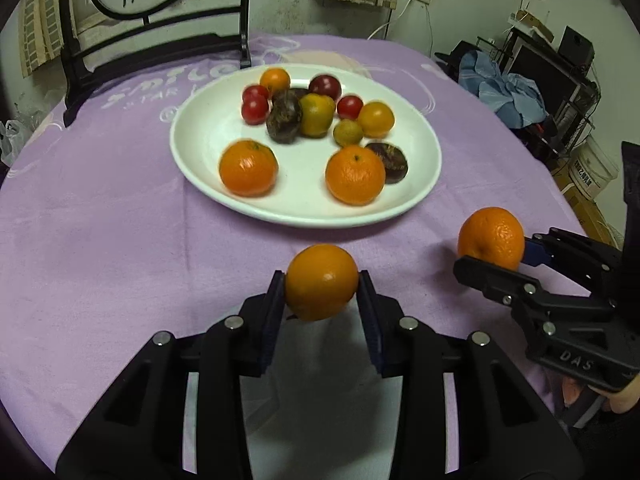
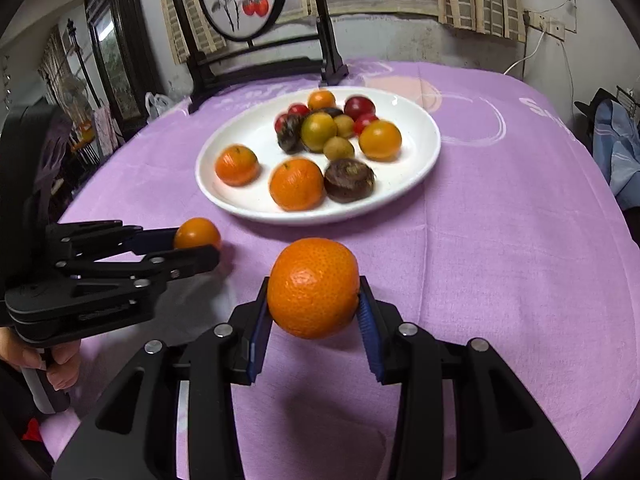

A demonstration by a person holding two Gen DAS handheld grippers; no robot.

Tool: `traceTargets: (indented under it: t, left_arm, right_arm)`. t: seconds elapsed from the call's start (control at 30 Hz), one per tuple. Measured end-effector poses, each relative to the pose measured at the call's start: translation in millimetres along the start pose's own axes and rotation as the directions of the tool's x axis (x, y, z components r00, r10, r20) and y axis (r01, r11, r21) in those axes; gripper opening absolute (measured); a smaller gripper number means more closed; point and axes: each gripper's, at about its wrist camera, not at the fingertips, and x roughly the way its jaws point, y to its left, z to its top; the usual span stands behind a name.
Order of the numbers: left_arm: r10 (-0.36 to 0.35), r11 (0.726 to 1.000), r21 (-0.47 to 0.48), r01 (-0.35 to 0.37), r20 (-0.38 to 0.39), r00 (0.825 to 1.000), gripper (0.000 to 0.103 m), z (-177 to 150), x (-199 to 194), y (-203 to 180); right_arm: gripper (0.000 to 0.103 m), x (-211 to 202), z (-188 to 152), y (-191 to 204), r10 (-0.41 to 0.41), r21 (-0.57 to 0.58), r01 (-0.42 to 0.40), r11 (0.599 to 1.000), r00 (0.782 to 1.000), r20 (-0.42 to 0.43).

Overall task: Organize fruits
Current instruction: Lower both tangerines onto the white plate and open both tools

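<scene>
My left gripper [image 1: 321,280] is shut on a small smooth orange [image 1: 320,292], held just above the purple cloth in front of the white plate [image 1: 208,132]. In the right wrist view that same gripper [image 2: 200,246] comes in from the left with its small orange [image 2: 196,232]. My right gripper [image 2: 314,292] is shut on a larger, dimpled orange [image 2: 312,280], also short of the plate [image 2: 248,132]; the left wrist view shows it at the right [image 1: 490,254]. The plate carries two oranges, several cherry tomatoes, small yellow-green citrus and dark wrinkled fruits.
A purple tablecloth [image 1: 100,240] covers the round table. Behind the plate stands a black frame with a round painted panel [image 2: 240,4]. Blue cloth and shelves [image 1: 520,92] lie beyond the table's right edge. A hand [image 2: 60,364] grips the left tool's handle.
</scene>
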Motion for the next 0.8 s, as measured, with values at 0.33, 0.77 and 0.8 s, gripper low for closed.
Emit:
traceTargets:
  t: [0.33, 0.77, 0.8]
  left_arm:
    - [0.058, 0.996, -0.071, -0.049, 0.124, 0.991, 0.037, 76.1, -19.9, 22.5]
    - [0.160, 0.978, -0.142, -0.152, 0.052, 0.986, 0.045, 97.0, 49.2, 43.4]
    - [0.174, 0.976, -0.143, -0.165, 0.054, 0.983, 0.052, 97.6, 49.6, 43.4]
  right_arm:
    - [0.040, 10.1, 66.5, 12.6, -0.028, -0.067, 0.035, 0.997, 0.995, 0.091]
    - [0.045, 89.7, 91.2, 0.1, -0.117, -0.057, 0.117, 0.992, 0.993, -0.007]
    - [0.051, 88.3, 91.2, -1.1, -0.120, -0.047, 0.120, 0.992, 0.993, 0.008]
